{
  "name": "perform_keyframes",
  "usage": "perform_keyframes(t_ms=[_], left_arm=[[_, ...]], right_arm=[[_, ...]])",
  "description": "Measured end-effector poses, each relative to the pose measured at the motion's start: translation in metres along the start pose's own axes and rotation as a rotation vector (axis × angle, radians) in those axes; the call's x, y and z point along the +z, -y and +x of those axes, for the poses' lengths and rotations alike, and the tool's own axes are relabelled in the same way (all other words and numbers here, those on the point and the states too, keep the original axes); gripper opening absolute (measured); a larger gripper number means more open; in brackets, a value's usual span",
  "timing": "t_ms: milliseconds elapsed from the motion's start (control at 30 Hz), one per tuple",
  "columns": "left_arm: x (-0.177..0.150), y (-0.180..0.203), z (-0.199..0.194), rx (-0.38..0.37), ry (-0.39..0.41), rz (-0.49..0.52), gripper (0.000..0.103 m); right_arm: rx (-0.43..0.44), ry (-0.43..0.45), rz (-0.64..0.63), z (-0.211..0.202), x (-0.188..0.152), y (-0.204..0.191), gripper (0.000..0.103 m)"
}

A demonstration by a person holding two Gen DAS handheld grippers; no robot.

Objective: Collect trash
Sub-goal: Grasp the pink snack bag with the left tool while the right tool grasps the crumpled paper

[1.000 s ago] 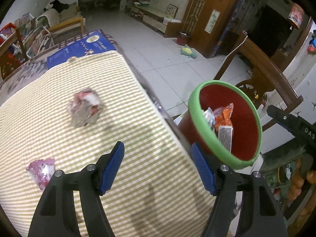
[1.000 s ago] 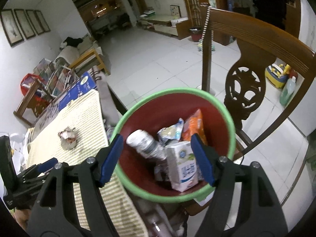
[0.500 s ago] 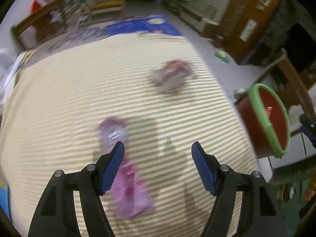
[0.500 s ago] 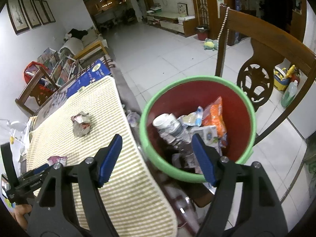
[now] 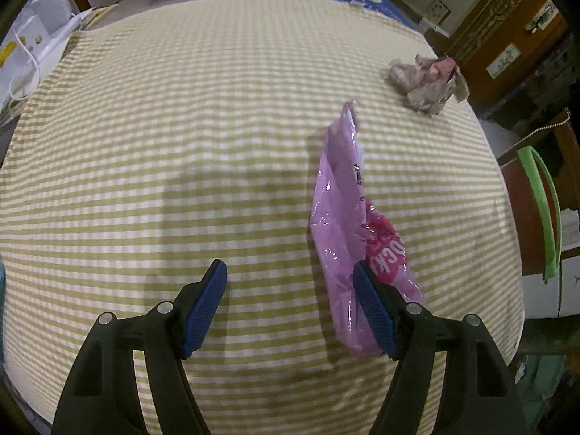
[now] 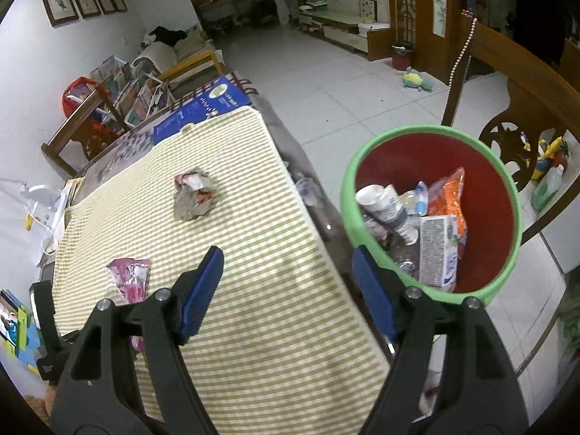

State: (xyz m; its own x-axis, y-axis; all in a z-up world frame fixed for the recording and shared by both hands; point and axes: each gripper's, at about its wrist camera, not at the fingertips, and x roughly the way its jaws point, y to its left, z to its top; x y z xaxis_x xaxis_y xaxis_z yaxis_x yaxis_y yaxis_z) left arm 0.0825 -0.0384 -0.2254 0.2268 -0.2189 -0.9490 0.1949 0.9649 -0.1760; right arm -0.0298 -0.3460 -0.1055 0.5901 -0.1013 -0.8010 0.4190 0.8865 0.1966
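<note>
A pink plastic wrapper [image 5: 348, 217] lies on the striped tablecloth [image 5: 181, 127]. My left gripper [image 5: 290, 308] hangs open just above the cloth, its right finger over the wrapper's near end, nothing between the pads. A crumpled grey-and-red paper ball [image 5: 426, 83] sits farther off to the right. In the right wrist view my right gripper [image 6: 288, 290] is open and empty above the table's edge, with the pink wrapper [image 6: 130, 277] to its left and the paper ball [image 6: 192, 199] beyond. The red bin with a green rim [image 6: 435, 214] stands beside the table, holding a cup, a carton and wrappers.
A wooden chair [image 6: 514, 83] stands behind the bin. A blue book [image 6: 203, 108] lies at the table's far end. White items [image 5: 36, 36] sit at the table's left edge. Tiled floor [image 6: 326, 72] opens beyond, with a toy and furniture.
The left gripper swung away from the bin and dropped low over the table beside the pink wrapper. The right gripper drew back from above the bin toward the table's edge.
</note>
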Motion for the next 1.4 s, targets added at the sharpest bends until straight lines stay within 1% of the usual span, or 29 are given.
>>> perform_keyframes(t_ms=[167, 267, 400, 500, 600, 667, 733, 767, 800, 833, 867, 900, 933, 1000, 1067, 1200, 1267, 1300, 1333, 1367, 1400], left_arm=[[0.006, -0.004, 0.008, -0.027, -0.007, 0.014, 0.069], [0.015, -0.003, 0.009, -0.073, -0.002, 0.032, 0.069], [0.024, 0.012, 0.010, -0.127, 0.005, 0.093, 0.069], [0.030, 0.023, 0.012, -0.167, 0.007, 0.138, 0.069], [0.037, 0.036, 0.016, -0.190, 0.006, 0.172, 0.069], [0.041, 0.041, 0.022, -0.200, -0.009, 0.188, 0.069], [0.041, 0.050, 0.032, -0.206, -0.028, 0.215, 0.067], [0.041, 0.051, 0.033, -0.200, -0.025, 0.231, 0.066], [0.042, 0.054, 0.034, -0.195, -0.009, 0.256, 0.055], [0.042, 0.056, 0.035, -0.191, -0.009, 0.274, 0.048], [0.044, 0.058, 0.036, -0.183, -0.006, 0.290, 0.036], [0.047, 0.057, 0.037, -0.204, -0.012, 0.288, 0.024], [0.051, 0.055, 0.039, -0.219, -0.021, 0.267, 0.023], [0.059, 0.046, 0.036, -0.225, -0.003, 0.236, 0.020], [0.064, 0.037, 0.031, -0.218, 0.021, 0.217, 0.018], [0.080, 0.022, 0.021, -0.188, 0.072, 0.171, 0.018], [0.087, 0.020, 0.019, -0.176, 0.090, 0.156, 0.018], [0.090, 0.019, 0.017, -0.171, 0.099, 0.148, 0.018], [0.091, 0.019, 0.016, -0.168, 0.105, 0.142, 0.018], [0.087, 0.009, 0.011, -0.166, 0.112, 0.137, 0.018], [0.089, 0.009, 0.010, -0.161, 0.119, 0.131, 0.018]], right_arm=[[-0.005, -0.017, -0.004, 0.008, -0.007, -0.018, 0.072], [-0.002, -0.031, -0.012, 0.014, -0.010, -0.030, 0.072], [0.008, -0.043, -0.042, 0.023, -0.010, -0.051, 0.072], [0.015, -0.040, -0.071, 0.030, -0.005, -0.067, 0.072], [0.013, -0.025, -0.092, 0.038, 0.006, -0.079, 0.072], [0.009, -0.016, -0.097, 0.046, 0.015, -0.084, 0.072], [0.009, -0.009, -0.098, 0.056, 0.026, -0.087, 0.072], [0.010, -0.010, -0.101, 0.063, 0.032, -0.090, 0.072], [0.013, -0.014, -0.107, 0.071, 0.039, -0.094, 0.072], [0.014, -0.019, -0.111, 0.077, 0.042, -0.097, 0.072], [0.019, -0.029, -0.114, 0.086, 0.047, -0.101, 0.072], [0.026, -0.039, -0.115, 0.094, 0.051, -0.104, 0.072], [0.035, -0.055, -0.113, 0.105, 0.055, -0.108, 0.072], [0.050, -0.086, -0.106, 0.128, 0.062, -0.114, 0.072], [0.064, -0.115, -0.092, 0.146, 0.065, -0.119, 0.072], [0.082, -0.164, -0.087, 0.176, 0.069, -0.130, 0.072], [0.085, -0.182, -0.108, 0.186, 0.070, -0.136, 0.063], [0.085, -0.187, -0.121, 0.188, 0.069, -0.138, 0.050], [0.088, -0.188, -0.133, 0.189, 0.069, -0.139, 0.043], [0.087, -0.176, -0.139, 0.186, 0.068, -0.140, 0.043], [0.093, -0.167, -0.142, 0.181, 0.067, -0.140, 0.039]])
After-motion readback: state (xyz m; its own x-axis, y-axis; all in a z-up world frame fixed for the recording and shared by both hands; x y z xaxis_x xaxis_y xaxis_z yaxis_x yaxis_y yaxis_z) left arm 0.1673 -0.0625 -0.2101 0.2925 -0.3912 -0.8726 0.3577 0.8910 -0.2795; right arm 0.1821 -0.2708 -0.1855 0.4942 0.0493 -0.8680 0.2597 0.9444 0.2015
